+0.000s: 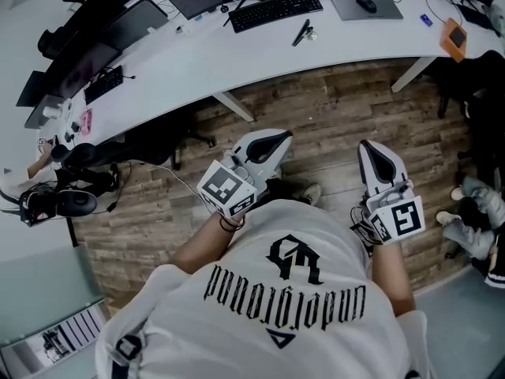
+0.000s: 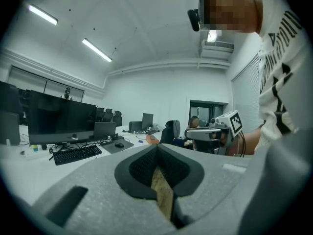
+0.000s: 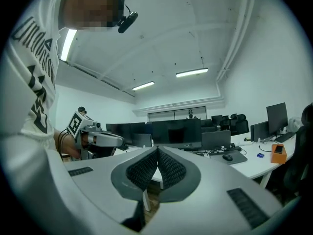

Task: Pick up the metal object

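Desk (image 1: 260, 54), white and curved, stands on wood-plank floor (image 1: 331, 125). Metal object (image 1: 302, 32) lies on it between keyboard (image 1: 276, 10) and mouse pad (image 1: 363, 2). Left gripper (image 1: 278, 139) and right gripper (image 1: 369, 148) are both clenched and empty, well apart from it.

Person. White short-sleeved T-shirt (image 1: 300, 322), black gothic lettering and a black emblem across the front. Dark wristband (image 1: 230, 225) on the left wrist. Black head camera (image 3: 128, 18). Left claw (image 1: 280, 138): pale grey shell, black ribbed pads (image 2: 142, 168), white marker cube (image 1: 227, 189) with black squares. Right claw (image 1: 371, 150): same build, second cube (image 1: 400, 218), thin black cables (image 1: 361, 229) at the wrist.
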Available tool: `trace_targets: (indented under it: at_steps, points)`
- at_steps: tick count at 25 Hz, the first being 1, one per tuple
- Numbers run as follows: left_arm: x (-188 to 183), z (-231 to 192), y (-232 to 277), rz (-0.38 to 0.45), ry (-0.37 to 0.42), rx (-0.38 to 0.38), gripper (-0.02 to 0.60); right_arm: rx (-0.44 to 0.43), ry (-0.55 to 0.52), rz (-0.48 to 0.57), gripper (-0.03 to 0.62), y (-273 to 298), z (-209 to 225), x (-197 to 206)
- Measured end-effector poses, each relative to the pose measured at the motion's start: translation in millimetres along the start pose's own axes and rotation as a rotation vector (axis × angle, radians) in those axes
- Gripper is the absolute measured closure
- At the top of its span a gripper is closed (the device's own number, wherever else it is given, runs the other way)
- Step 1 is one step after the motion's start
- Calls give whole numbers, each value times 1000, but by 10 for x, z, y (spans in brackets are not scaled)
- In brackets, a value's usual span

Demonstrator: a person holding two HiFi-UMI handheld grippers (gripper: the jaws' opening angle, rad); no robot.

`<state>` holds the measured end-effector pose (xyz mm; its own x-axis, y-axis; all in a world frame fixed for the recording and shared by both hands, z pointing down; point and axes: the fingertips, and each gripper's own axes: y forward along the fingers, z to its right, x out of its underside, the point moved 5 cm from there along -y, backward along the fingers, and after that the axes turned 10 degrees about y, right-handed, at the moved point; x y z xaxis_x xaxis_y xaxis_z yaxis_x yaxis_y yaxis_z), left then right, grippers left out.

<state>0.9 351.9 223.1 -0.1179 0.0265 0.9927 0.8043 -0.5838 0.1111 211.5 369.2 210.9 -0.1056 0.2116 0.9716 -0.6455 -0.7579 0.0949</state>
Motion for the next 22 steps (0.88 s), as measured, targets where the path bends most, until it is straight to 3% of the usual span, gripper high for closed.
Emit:
trace_targets:
  at_steps: [6,11,17,22]
  points:
    - [34,-75,301,-2,23,31,566,14,4,-20,580,110,203,44]
    - [61,-286,484,5,-3,47,568,22,5,-40,580,289,370,17]
    - [122,-687,597,-14,30,57,566,-1,-33,-65,580,672,438,-46]
    - [212,-1171,703,-19,-9,77,567,-8,-34,-95,580,1127,545,-80]
